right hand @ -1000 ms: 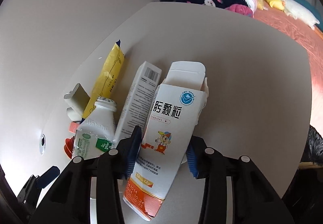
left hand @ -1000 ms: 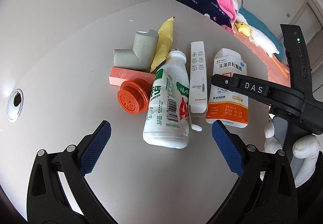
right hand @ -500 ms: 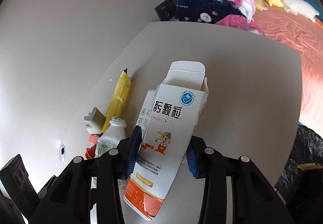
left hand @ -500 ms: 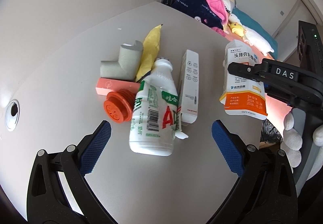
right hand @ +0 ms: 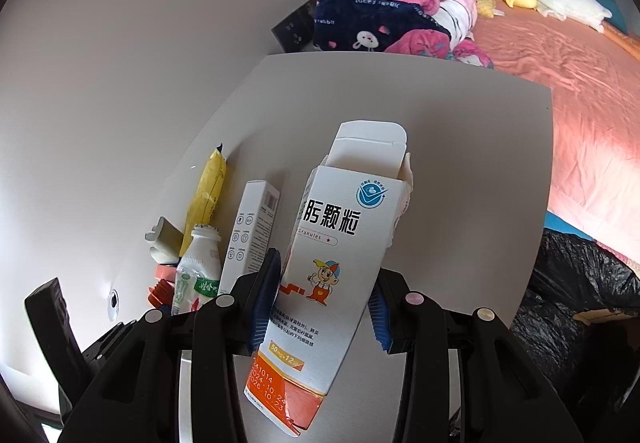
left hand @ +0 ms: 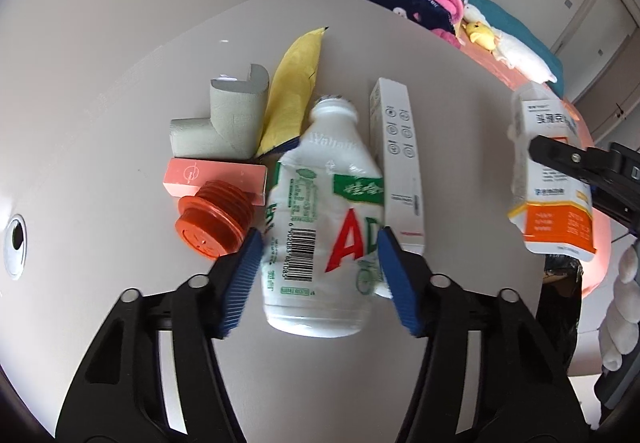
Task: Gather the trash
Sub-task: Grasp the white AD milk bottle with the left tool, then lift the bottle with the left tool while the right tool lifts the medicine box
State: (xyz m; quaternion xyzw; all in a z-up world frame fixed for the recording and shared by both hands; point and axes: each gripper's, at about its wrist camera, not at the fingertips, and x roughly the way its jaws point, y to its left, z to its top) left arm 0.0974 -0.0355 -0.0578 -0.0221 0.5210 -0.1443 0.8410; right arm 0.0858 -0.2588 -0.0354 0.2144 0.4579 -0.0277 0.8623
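Beside the tall narrow white carton (left hand: 396,167) on the pale grey tabletop (left hand: 120,83), lying on its side: white plastic drink bottle with green-and-red label (left hand: 320,211), neck pointing away. Probably empty, so light, thin-walled, a little slick and apt to dent; best taken across the wide labelled belly. Left gripper (left hand: 318,275) half-spread, blue pads flanking that belly (contact not certain). Right of the carton and lifted clear of the tabletop: white-and-orange cardboard medicine box (right hand: 336,263), flap open, light and crushable, pinched at mid-body by right gripper (right hand: 320,303).
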